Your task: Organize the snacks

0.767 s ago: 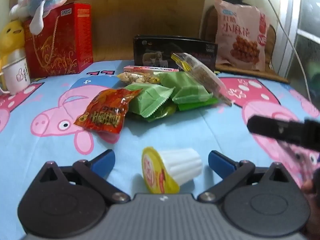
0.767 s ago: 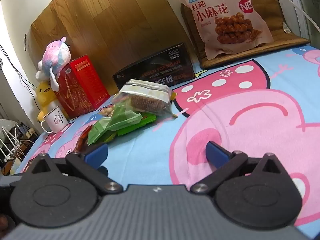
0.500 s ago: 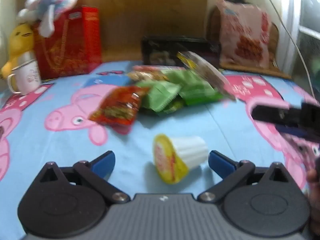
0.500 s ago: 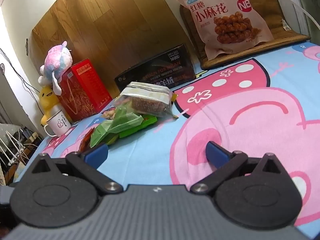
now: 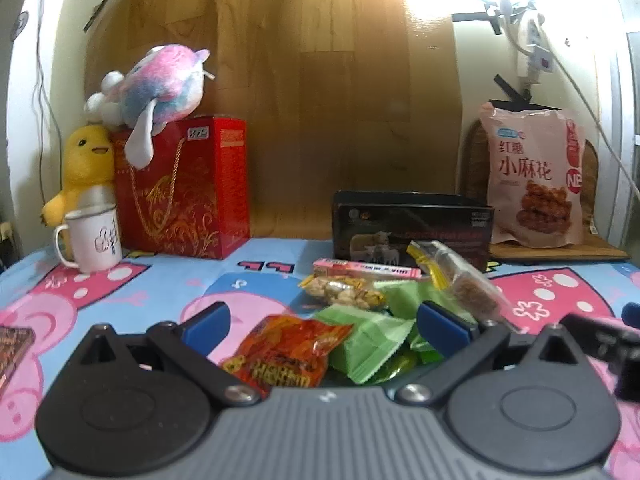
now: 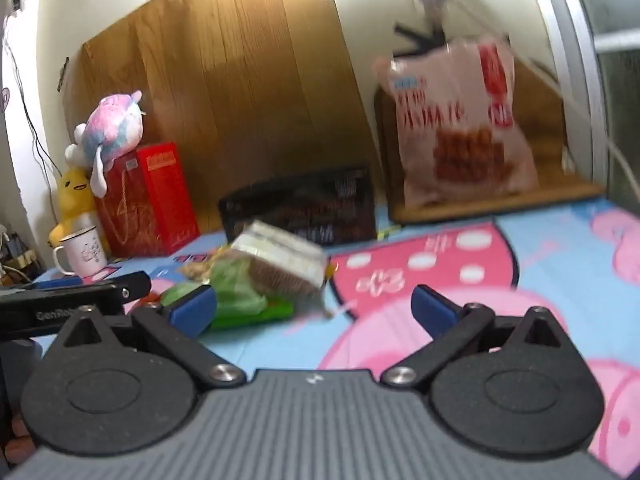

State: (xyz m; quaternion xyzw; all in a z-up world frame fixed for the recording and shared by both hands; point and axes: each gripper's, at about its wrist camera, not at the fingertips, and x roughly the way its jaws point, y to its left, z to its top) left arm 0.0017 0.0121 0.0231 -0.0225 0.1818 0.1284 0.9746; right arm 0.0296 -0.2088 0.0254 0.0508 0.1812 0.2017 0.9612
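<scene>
A heap of snacks lies mid-table on the pig-print cloth [image 5: 168, 280]: a red-orange packet [image 5: 288, 354], green packets [image 5: 370, 338], a clear bag of nuts [image 5: 340, 292], a pink bar [image 5: 366, 270] and a clear pack of brown cake [image 5: 460, 284]. My left gripper [image 5: 322, 324] hovers open just before the red packet, nothing between its fingers. In the right wrist view the cake pack [image 6: 280, 264] rests on green packets [image 6: 236, 298]. My right gripper [image 6: 314, 310] is open and empty, right of the heap. The left gripper's arm [image 6: 72, 300] shows at the left edge.
At the back stand a black box [image 5: 412, 224], a red gift bag [image 5: 180, 188] with plush toys [image 5: 156, 80], a white mug [image 5: 92, 238] and a large pink snack bag [image 5: 536, 176] on a wooden board. A dark patterned item [image 5: 12, 348] lies at the left edge.
The left gripper has tilted up and moved toward the heap; the yellow-lidded jelly cup between its fingers has dropped out of view. The right gripper's view has swung and risen slightly, now blurred.
</scene>
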